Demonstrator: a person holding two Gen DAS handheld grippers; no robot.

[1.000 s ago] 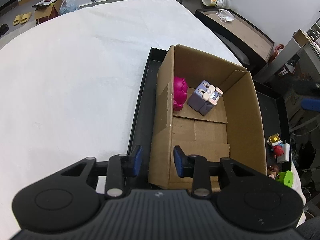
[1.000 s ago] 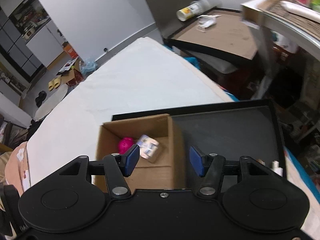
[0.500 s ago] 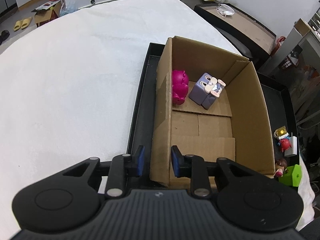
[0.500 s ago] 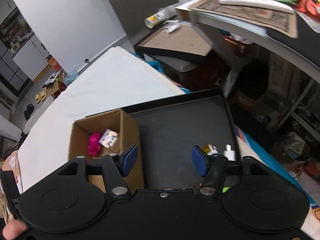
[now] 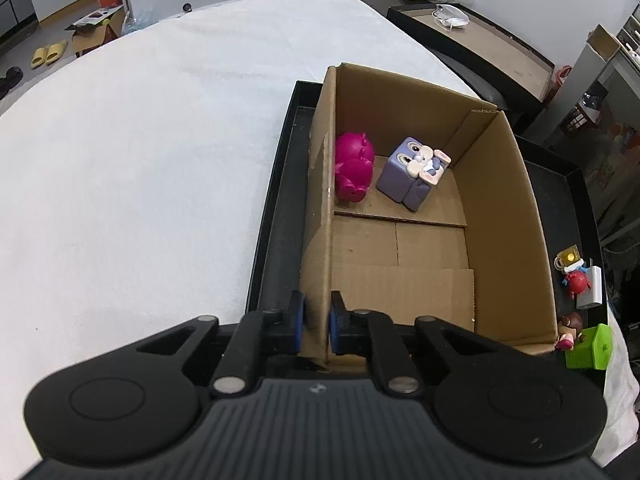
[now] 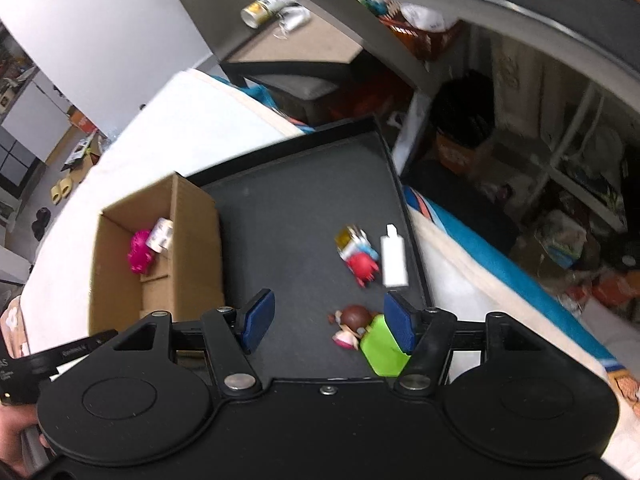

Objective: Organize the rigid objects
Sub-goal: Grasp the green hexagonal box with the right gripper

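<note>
Right wrist view: green block point(image 6: 383, 346) touches brown-haired figurine point(image 6: 352, 322)

Right wrist view is motion-blurred: red figure point(image 6: 362, 266) details illegible; green block point(image 6: 382, 346) partly hidden (behind the right gripper's point(image 6: 330, 320) finger)

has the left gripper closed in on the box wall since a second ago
Yes. The left gripper has narrowed: its fingers, which stood well apart on either side of the cardboard box wall, now sit close against that wall.
</note>
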